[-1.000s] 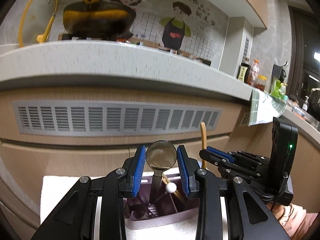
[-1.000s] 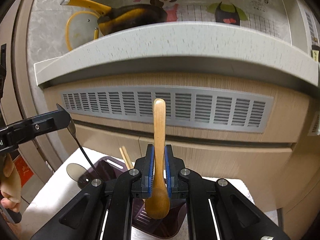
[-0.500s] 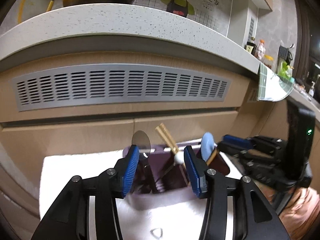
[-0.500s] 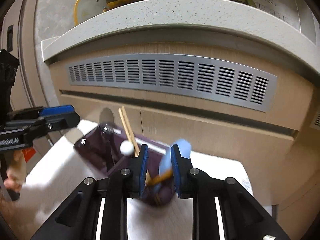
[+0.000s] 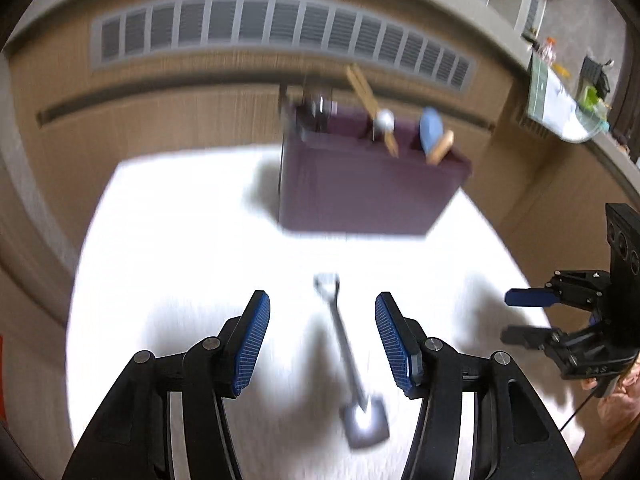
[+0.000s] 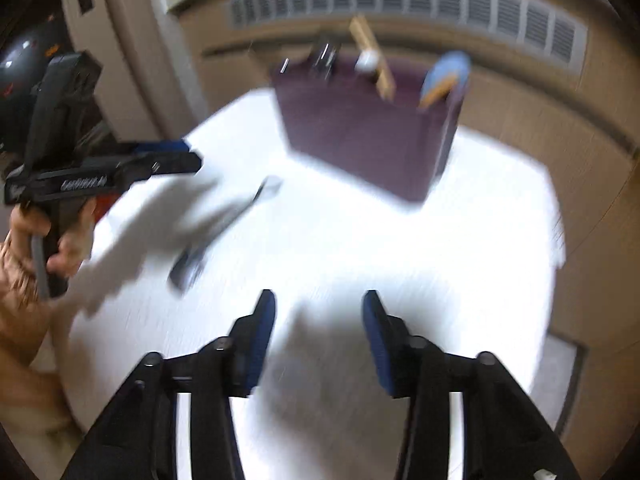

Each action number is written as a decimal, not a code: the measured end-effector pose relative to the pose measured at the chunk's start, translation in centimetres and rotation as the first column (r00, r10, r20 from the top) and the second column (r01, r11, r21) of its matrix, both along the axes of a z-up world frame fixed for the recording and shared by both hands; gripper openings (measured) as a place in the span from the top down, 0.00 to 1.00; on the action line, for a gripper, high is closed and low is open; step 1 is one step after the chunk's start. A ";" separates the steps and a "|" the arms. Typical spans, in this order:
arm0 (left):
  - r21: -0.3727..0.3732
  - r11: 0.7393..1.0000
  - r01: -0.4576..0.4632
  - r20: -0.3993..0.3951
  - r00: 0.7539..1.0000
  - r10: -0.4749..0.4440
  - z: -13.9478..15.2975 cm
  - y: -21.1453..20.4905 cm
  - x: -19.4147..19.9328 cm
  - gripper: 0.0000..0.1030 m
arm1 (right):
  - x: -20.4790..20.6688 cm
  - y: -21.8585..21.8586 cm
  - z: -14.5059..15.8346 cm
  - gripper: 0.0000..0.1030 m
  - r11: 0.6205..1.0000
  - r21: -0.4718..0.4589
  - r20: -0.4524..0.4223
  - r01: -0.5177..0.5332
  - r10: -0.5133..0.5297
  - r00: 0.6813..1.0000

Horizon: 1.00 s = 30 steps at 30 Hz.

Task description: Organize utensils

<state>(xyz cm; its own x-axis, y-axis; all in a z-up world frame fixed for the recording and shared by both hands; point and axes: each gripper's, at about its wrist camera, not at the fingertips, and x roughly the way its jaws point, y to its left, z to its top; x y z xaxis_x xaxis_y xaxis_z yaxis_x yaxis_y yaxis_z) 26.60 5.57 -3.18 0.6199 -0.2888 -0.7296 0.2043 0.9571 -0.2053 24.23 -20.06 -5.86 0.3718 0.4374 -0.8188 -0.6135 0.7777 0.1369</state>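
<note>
A dark purple utensil holder (image 5: pixel 368 184) (image 6: pixel 368 132) stands at the far side of a white cloth (image 5: pixel 180 240). In it stand wooden chopsticks (image 5: pixel 366 94), a white-tipped stick, a blue spoon (image 5: pixel 430 130) with a wooden spoon beside it, and metal pieces at its left end. A metal fork (image 5: pixel 348 360) (image 6: pixel 224 224) lies flat on the cloth. My left gripper (image 5: pixel 322 340) hangs over the fork, jaws opening, pads well apart from it. My right gripper (image 6: pixel 318 332) is over bare cloth, jaws opening, nothing between them. Both views are blurred.
Behind the cloth runs a wooden cabinet front with a long grey vent grille (image 5: pixel 280 28). A counter with bottles (image 5: pixel 560 80) stretches off to the right. A hand (image 6: pixel 24 240) grips the left tool's handle. The cloth's near and right parts lie bare.
Both grippers let go of their spoons into the holder, opened wider, pulled back from it and tipped down toward the cloth. The fork has come into view under the left one.
</note>
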 end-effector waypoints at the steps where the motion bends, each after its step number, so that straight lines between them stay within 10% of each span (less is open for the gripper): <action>1: 0.002 1.000 0.001 -0.016 1.000 -0.001 -0.6 -0.2 -0.5 0.46 | -0.6 -0.1 -0.5 0.52 1.000 -0.008 -0.015 -0.008 0.008 1.000; 14: -0.018 1.000 0.009 -0.104 0.995 -0.010 -3.7 -1.3 -6.8 0.40 | -3.8 0.8 -2.1 0.67 0.988 -0.155 0.083 0.005 0.008 0.997; 30: 0.209 0.977 -0.053 -0.043 0.997 0.063 -5.0 -6.7 -5.7 0.50 | -5.3 -2.4 5.9 0.66 0.959 0.137 0.158 0.247 -0.268 0.950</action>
